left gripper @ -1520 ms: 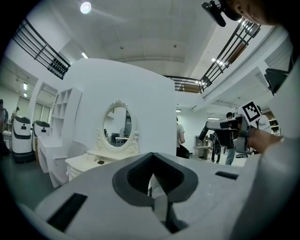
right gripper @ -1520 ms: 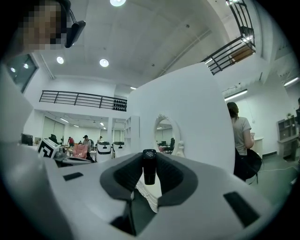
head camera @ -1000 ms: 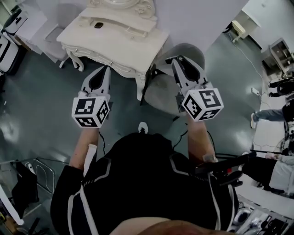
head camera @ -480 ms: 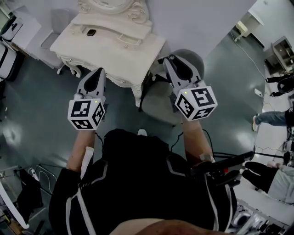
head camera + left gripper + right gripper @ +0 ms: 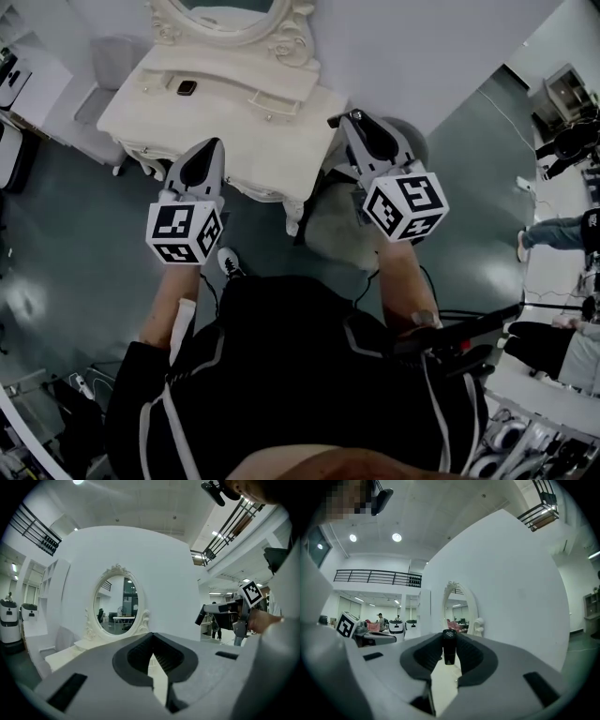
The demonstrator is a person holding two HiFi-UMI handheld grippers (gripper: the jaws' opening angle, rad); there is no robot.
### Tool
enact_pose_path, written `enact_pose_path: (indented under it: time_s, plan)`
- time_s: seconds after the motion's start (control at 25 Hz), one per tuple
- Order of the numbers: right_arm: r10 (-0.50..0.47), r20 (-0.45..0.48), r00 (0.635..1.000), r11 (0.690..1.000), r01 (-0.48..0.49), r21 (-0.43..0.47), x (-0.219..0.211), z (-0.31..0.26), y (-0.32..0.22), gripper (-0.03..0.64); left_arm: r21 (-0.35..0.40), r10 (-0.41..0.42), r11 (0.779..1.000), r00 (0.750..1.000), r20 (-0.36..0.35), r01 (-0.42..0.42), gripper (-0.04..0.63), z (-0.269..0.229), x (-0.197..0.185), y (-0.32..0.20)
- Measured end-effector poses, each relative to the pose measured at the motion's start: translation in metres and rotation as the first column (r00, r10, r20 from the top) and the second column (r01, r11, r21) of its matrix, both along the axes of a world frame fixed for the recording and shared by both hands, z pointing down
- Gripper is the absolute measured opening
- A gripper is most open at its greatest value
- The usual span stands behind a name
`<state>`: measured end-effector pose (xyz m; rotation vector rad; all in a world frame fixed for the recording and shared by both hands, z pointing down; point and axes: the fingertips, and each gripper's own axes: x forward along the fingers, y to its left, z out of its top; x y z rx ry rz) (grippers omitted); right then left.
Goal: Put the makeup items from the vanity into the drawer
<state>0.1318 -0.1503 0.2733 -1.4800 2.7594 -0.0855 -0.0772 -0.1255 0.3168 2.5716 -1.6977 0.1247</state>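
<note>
the right gripper (image 5: 449, 640) is clamped on a small dark stick (image 5: 449, 649), likely a lipstick or similar, standing upright between its pads. the left gripper (image 5: 151, 637) has its jaws together at the tips with nothing between them. over the last second the person has stepped closer: the vanity (image 5: 141, 108) has slid nearer, both grippers now reach over its front edge, and more of the mirror (image 5: 225, 14) shows. that suggests the held piece is being carried toward a drawer. another dark item (image 5: 187, 88) lies on the vanity top, well apart. the small drawer fronts (image 5: 270, 99) look closed, though that's hard to tell; the held stick's exact kind is unclear.
</note>
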Motion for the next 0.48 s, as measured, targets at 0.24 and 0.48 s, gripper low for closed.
enact_pose_path:
  time_s: [0.24,0.48]
  plan:
    - [0.083,-0.022,0.996,0.996,-0.084,-0.022,-0.048,0.003,-0.045,0.094,-0.007,0.078,0.997,0.997,-0.012,-0.078,0.003,0.002,-0.055,-0.047]
    - [0.156,-0.052,0.986,0.986,-0.159,-0.051,-0.088,0.017,-0.085,0.094,-0.010,0.107,0.994,0.994,-0.010,-0.107,0.003,0.014,-0.107,-0.086]
